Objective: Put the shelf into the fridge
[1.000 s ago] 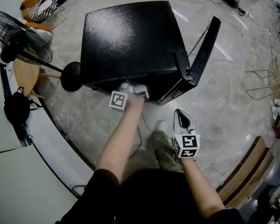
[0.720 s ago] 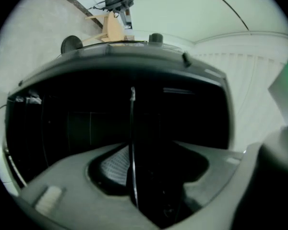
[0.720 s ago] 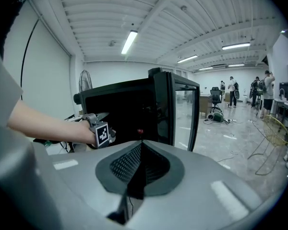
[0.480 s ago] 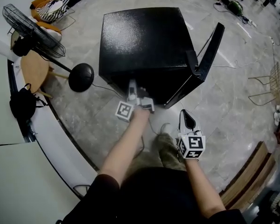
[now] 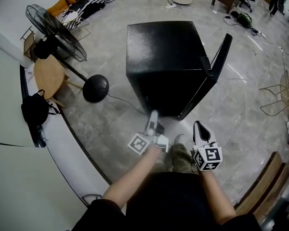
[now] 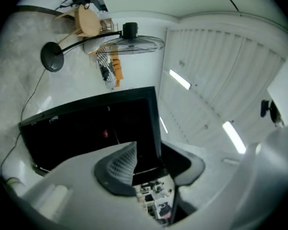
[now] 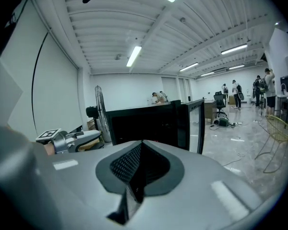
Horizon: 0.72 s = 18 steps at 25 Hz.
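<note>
Now the left gripper (image 6: 151,164) has its jaws apart; they have just been closing, and the gap between them is empty. The right gripper (image 7: 137,171) has its jaws pressed together. Ahead stands the black fridge (image 5: 164,57), its door (image 5: 219,61) open at the right. The shelf cannot be made out in the dark inside. A standing fan (image 5: 55,32) is at the left of the fridge.

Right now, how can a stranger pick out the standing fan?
Start at the boxy black fridge on the grey floor. Left of it in the head view, beside a round wooden table, stands the black wire-cage fan; it alone has a round domed base.
</note>
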Motion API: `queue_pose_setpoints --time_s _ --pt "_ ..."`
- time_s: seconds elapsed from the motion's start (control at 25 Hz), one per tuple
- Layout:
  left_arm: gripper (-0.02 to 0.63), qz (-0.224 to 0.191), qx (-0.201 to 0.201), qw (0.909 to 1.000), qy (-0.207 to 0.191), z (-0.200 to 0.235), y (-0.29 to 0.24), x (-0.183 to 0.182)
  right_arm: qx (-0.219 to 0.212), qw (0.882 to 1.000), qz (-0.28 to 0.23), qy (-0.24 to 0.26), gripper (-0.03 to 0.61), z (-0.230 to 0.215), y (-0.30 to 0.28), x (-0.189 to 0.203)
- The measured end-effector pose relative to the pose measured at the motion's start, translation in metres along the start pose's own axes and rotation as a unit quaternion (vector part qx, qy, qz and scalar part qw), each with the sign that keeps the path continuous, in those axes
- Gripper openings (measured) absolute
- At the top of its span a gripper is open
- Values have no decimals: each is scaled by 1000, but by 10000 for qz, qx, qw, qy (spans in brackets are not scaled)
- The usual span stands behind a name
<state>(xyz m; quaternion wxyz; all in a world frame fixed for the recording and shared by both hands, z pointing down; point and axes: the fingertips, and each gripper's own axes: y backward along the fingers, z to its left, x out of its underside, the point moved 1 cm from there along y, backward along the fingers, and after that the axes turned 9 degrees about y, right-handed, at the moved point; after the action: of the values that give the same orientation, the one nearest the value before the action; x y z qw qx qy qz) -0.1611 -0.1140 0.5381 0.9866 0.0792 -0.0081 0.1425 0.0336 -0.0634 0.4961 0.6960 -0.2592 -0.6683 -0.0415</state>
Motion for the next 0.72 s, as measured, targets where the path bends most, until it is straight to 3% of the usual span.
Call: queue_pose_setpoints --time_s 0.12,0.24,0.32,0.4,0.48,0.64,0.72 --pt "121 504 -171 9970 -570 -35 45 16 -56 9999 -123 -29 3 21 26 -15" --pt "78 883 349 9815 -1665 -101 82 24 -229 9995 -211 52 2 50 54 -28" --pt "41 1112 559 9634 -2376 -136 106 27 -325 9991 -255 98 2 72 70 -38" --pt "0 1255 430 9473 -2917 -151 131 28 -373 9987 -331 133 2 89 86 -44" --pt "0 1289 275 9300 -3432 -161 152 28 -431 9981 -385 204 2 101 100 -44" --pt "2 1350 188 8724 -4693 -180 184 33 -498 9970 -439 398 2 113 124 -51" --pt "3 1327 117 8558 -4999 -186 194 37 -524 9966 -460 445 0 111 134 -53"
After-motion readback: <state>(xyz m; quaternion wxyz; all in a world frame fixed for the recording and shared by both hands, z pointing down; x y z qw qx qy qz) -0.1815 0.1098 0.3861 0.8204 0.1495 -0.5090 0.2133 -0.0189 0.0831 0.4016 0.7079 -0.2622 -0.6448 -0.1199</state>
